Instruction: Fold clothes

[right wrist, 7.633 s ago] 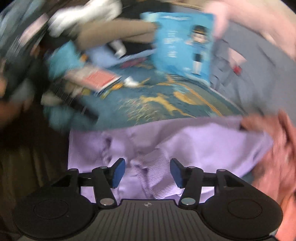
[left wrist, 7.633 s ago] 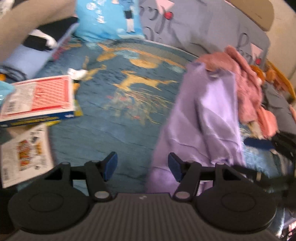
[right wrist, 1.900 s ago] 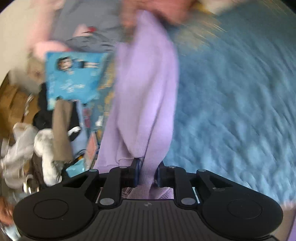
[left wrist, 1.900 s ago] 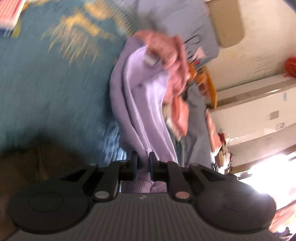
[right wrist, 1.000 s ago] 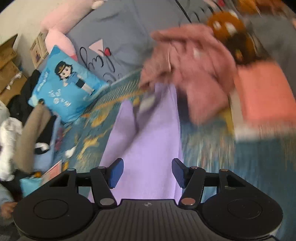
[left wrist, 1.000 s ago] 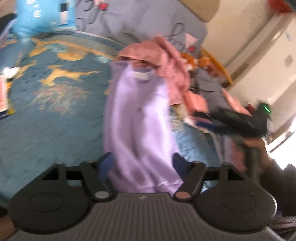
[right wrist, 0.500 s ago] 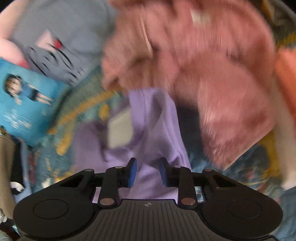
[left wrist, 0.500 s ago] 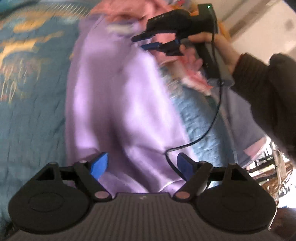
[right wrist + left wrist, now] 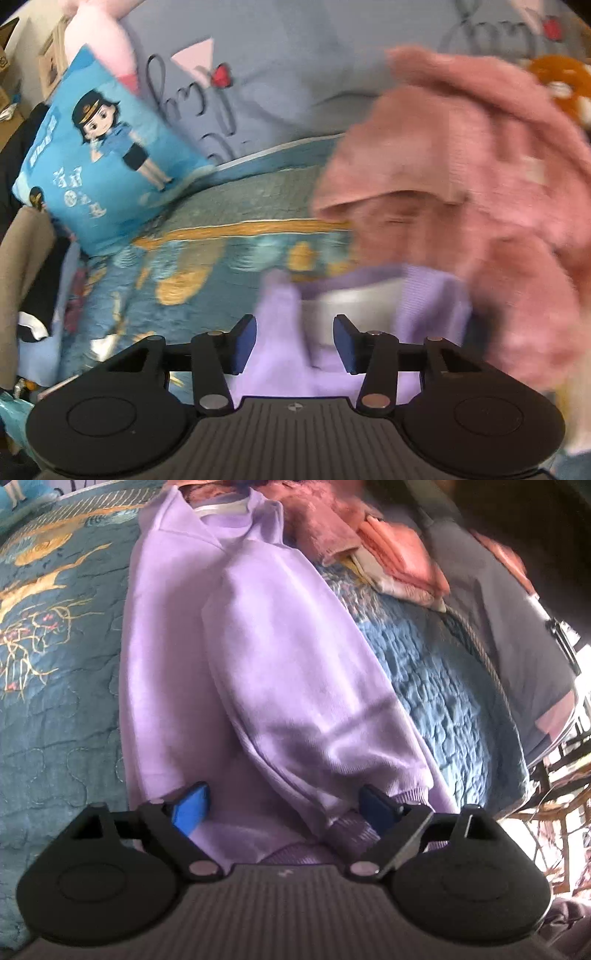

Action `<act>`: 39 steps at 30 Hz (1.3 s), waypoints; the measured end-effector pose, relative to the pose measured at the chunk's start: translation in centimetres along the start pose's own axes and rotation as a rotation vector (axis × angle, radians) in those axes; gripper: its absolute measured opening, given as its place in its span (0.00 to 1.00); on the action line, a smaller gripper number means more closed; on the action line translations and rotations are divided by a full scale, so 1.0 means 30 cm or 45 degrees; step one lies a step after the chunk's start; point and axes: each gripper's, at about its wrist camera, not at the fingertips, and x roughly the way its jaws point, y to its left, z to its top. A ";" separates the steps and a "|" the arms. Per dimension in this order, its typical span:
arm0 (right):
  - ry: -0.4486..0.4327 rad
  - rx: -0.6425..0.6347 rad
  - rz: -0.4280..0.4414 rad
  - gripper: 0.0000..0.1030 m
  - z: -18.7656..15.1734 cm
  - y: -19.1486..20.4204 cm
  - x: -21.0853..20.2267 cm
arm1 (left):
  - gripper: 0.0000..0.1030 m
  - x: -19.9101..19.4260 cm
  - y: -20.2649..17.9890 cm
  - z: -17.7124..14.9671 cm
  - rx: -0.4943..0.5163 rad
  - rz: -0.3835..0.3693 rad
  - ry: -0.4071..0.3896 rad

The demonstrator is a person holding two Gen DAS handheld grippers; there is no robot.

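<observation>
Left wrist view: the left tongs (image 9: 284,805), jaws just widened, gape over the hem of the lilac sweatshirt (image 9: 236,657), lying lengthwise on the blue quilted bed (image 9: 55,709), gripping nothing. Right wrist view: the right tongs (image 9: 293,341), just reopened partway, straddle its far collar without pinching, beside a pink fuzzy garment (image 9: 480,192).
</observation>
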 end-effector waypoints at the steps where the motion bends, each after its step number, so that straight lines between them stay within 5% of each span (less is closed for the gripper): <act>1: 0.021 -0.003 -0.012 0.45 0.018 0.021 0.034 | 0.88 0.000 -0.003 -0.002 0.006 0.004 0.001; 5: 0.141 -0.015 -0.085 0.43 0.061 0.083 0.165 | 0.89 0.000 -0.007 -0.009 0.002 0.010 0.002; 6: 0.171 -0.018 -0.104 0.37 0.072 0.098 0.198 | 0.89 0.001 -0.007 -0.011 -0.003 0.009 0.002; 7: 0.194 -0.015 -0.113 0.14 0.077 0.109 0.220 | 0.89 0.001 -0.006 -0.013 -0.008 0.009 0.002; 8: 0.210 -0.005 -0.113 0.05 0.076 0.113 0.227 | 0.89 -0.001 -0.006 -0.019 -0.010 0.009 0.003; 17: -0.037 0.404 0.098 0.04 0.107 0.054 0.102 | 0.89 0.004 -0.019 -0.040 -0.031 0.049 0.003; 21: -0.031 0.347 0.020 0.09 0.113 0.077 0.165 | 0.89 0.001 -0.010 -0.046 -0.052 0.042 0.008; 25: -0.113 0.113 -0.142 0.22 0.144 0.151 0.147 | 0.89 -0.001 0.000 -0.049 -0.073 0.032 0.008; 28: -0.063 -0.019 -0.043 0.26 0.128 0.193 0.091 | 0.89 -0.005 0.009 -0.045 -0.093 0.018 0.009; 33: 0.076 0.060 0.074 0.32 -0.013 0.165 0.061 | 0.90 -0.010 0.012 -0.045 -0.099 0.013 0.007; 36: 0.151 0.251 0.092 0.30 -0.086 0.080 0.139 | 0.91 -0.004 0.003 -0.045 -0.093 0.013 0.006; 39: 0.193 0.416 0.050 0.00 -0.139 -0.017 0.240 | 0.93 -0.003 -0.001 -0.045 -0.084 0.013 0.007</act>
